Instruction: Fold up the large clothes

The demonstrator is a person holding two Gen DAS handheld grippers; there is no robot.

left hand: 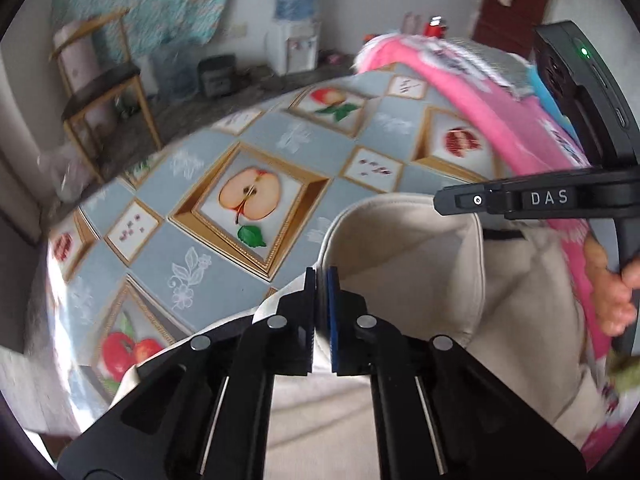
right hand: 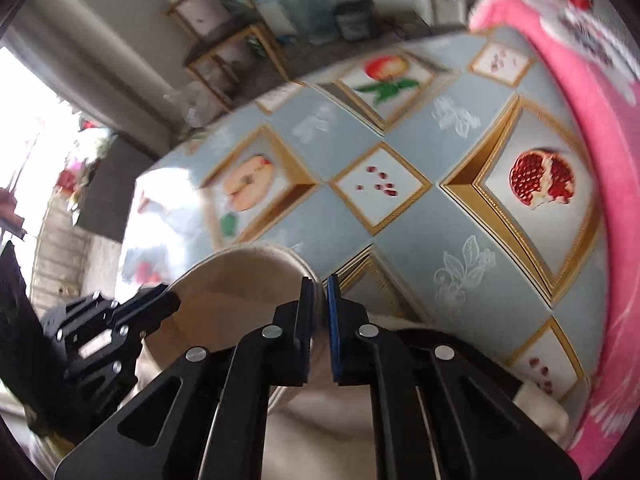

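A beige garment [left hand: 404, 264] lies partly lifted over the table with the fruit-pattern cloth [left hand: 200, 184]. My left gripper [left hand: 321, 280] is shut on the beige garment's edge. My right gripper [right hand: 319, 286] is shut on the same beige garment [right hand: 248, 276] at its curved rim, above the tablecloth [right hand: 420, 208]. The right gripper's body [left hand: 520, 198] shows at the right in the left wrist view; the left gripper [right hand: 120, 320] shows at the lower left in the right wrist view. The garment hangs down between both grippers.
A pink cloth [left hand: 472, 100] lies along the table's right side, also in the right wrist view [right hand: 592, 128]. Beyond the far table edge stand a wooden chair [left hand: 108, 92], a water dispenser [left hand: 294, 16] and a dark door [left hand: 516, 0].
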